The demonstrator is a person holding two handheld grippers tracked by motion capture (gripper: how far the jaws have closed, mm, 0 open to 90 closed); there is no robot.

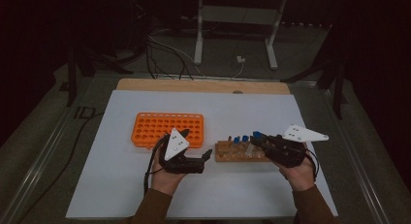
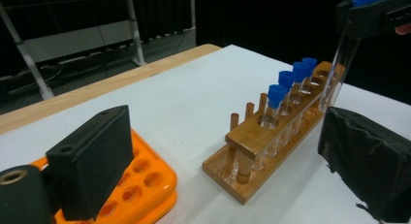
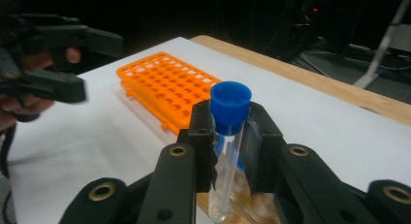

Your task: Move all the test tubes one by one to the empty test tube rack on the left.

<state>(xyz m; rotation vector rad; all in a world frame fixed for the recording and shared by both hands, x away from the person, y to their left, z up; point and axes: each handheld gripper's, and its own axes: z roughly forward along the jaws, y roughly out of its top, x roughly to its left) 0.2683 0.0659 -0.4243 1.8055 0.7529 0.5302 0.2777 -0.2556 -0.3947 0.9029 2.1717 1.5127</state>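
Note:
My right gripper (image 1: pixel 258 140) hovers above the right part of a wooden tube rack (image 1: pixel 228 156) and is shut on a clear test tube with a blue cap (image 1: pixel 257 135). In the right gripper view the jaws (image 3: pixel 228 136) clamp the tube (image 3: pixel 230 105) just under its cap, and the tube hangs upright. Several blue-capped tubes (image 2: pixel 286 81) stand in the wooden rack (image 2: pixel 252 136). My left gripper (image 1: pixel 197 145) sits between that rack and an orange tube rack (image 1: pixel 160 128), its jaws wide open (image 2: pixel 228 151) and nothing between its pads (image 2: pixel 92 161).
The orange rack (image 3: pixel 167 86) has all its holes empty and lies left of the wooden one. A white mat (image 1: pixel 145 195) covers the table, with a bare wooden strip (image 1: pixel 203 85) at the far edge. Cables and a metal frame (image 1: pixel 232 20) stand on the floor beyond.

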